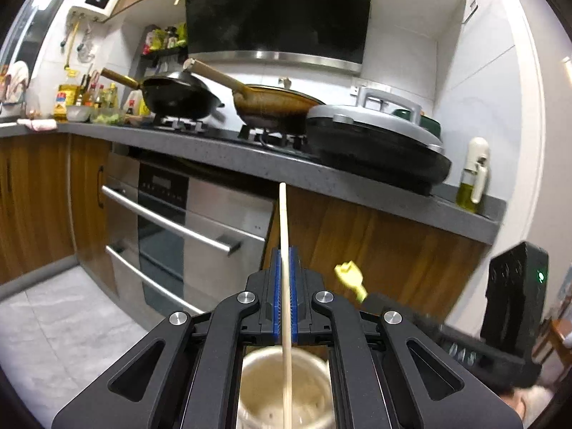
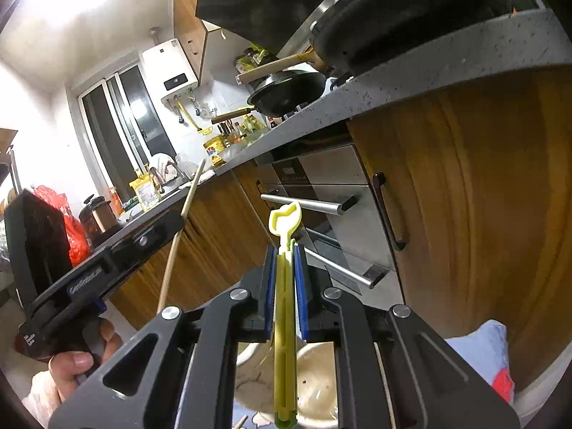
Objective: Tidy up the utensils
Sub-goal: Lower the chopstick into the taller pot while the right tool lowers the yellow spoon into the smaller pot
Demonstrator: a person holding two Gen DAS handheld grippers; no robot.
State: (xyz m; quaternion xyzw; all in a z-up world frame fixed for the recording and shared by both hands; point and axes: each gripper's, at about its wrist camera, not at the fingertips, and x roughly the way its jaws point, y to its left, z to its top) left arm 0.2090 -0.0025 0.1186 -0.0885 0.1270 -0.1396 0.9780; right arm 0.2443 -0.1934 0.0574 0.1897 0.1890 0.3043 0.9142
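Two utensils in hand: your left tool (image 1: 284,279) pinches chopstick (image 1: 283,221), right tool (image 2: 285,271) pinches yellow-green utensil (image 2: 285,304); both above holder cup (image 1: 282,389), neither dropped yet.

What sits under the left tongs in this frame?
Below the left tongs, shut on a pale wooden chopstick, sits a round cream holder with drain holes. The chopstick's lower end points into it; the tongs' frame hides the holder's sides.

A home kitchen. Gas stove (image 1: 221,132) with woks (image 1: 178,96) under a range hood (image 1: 275,10). Grey countertop (image 1: 250,157), wooden cabinets (image 1: 375,243), built-in oven (image 1: 171,221).
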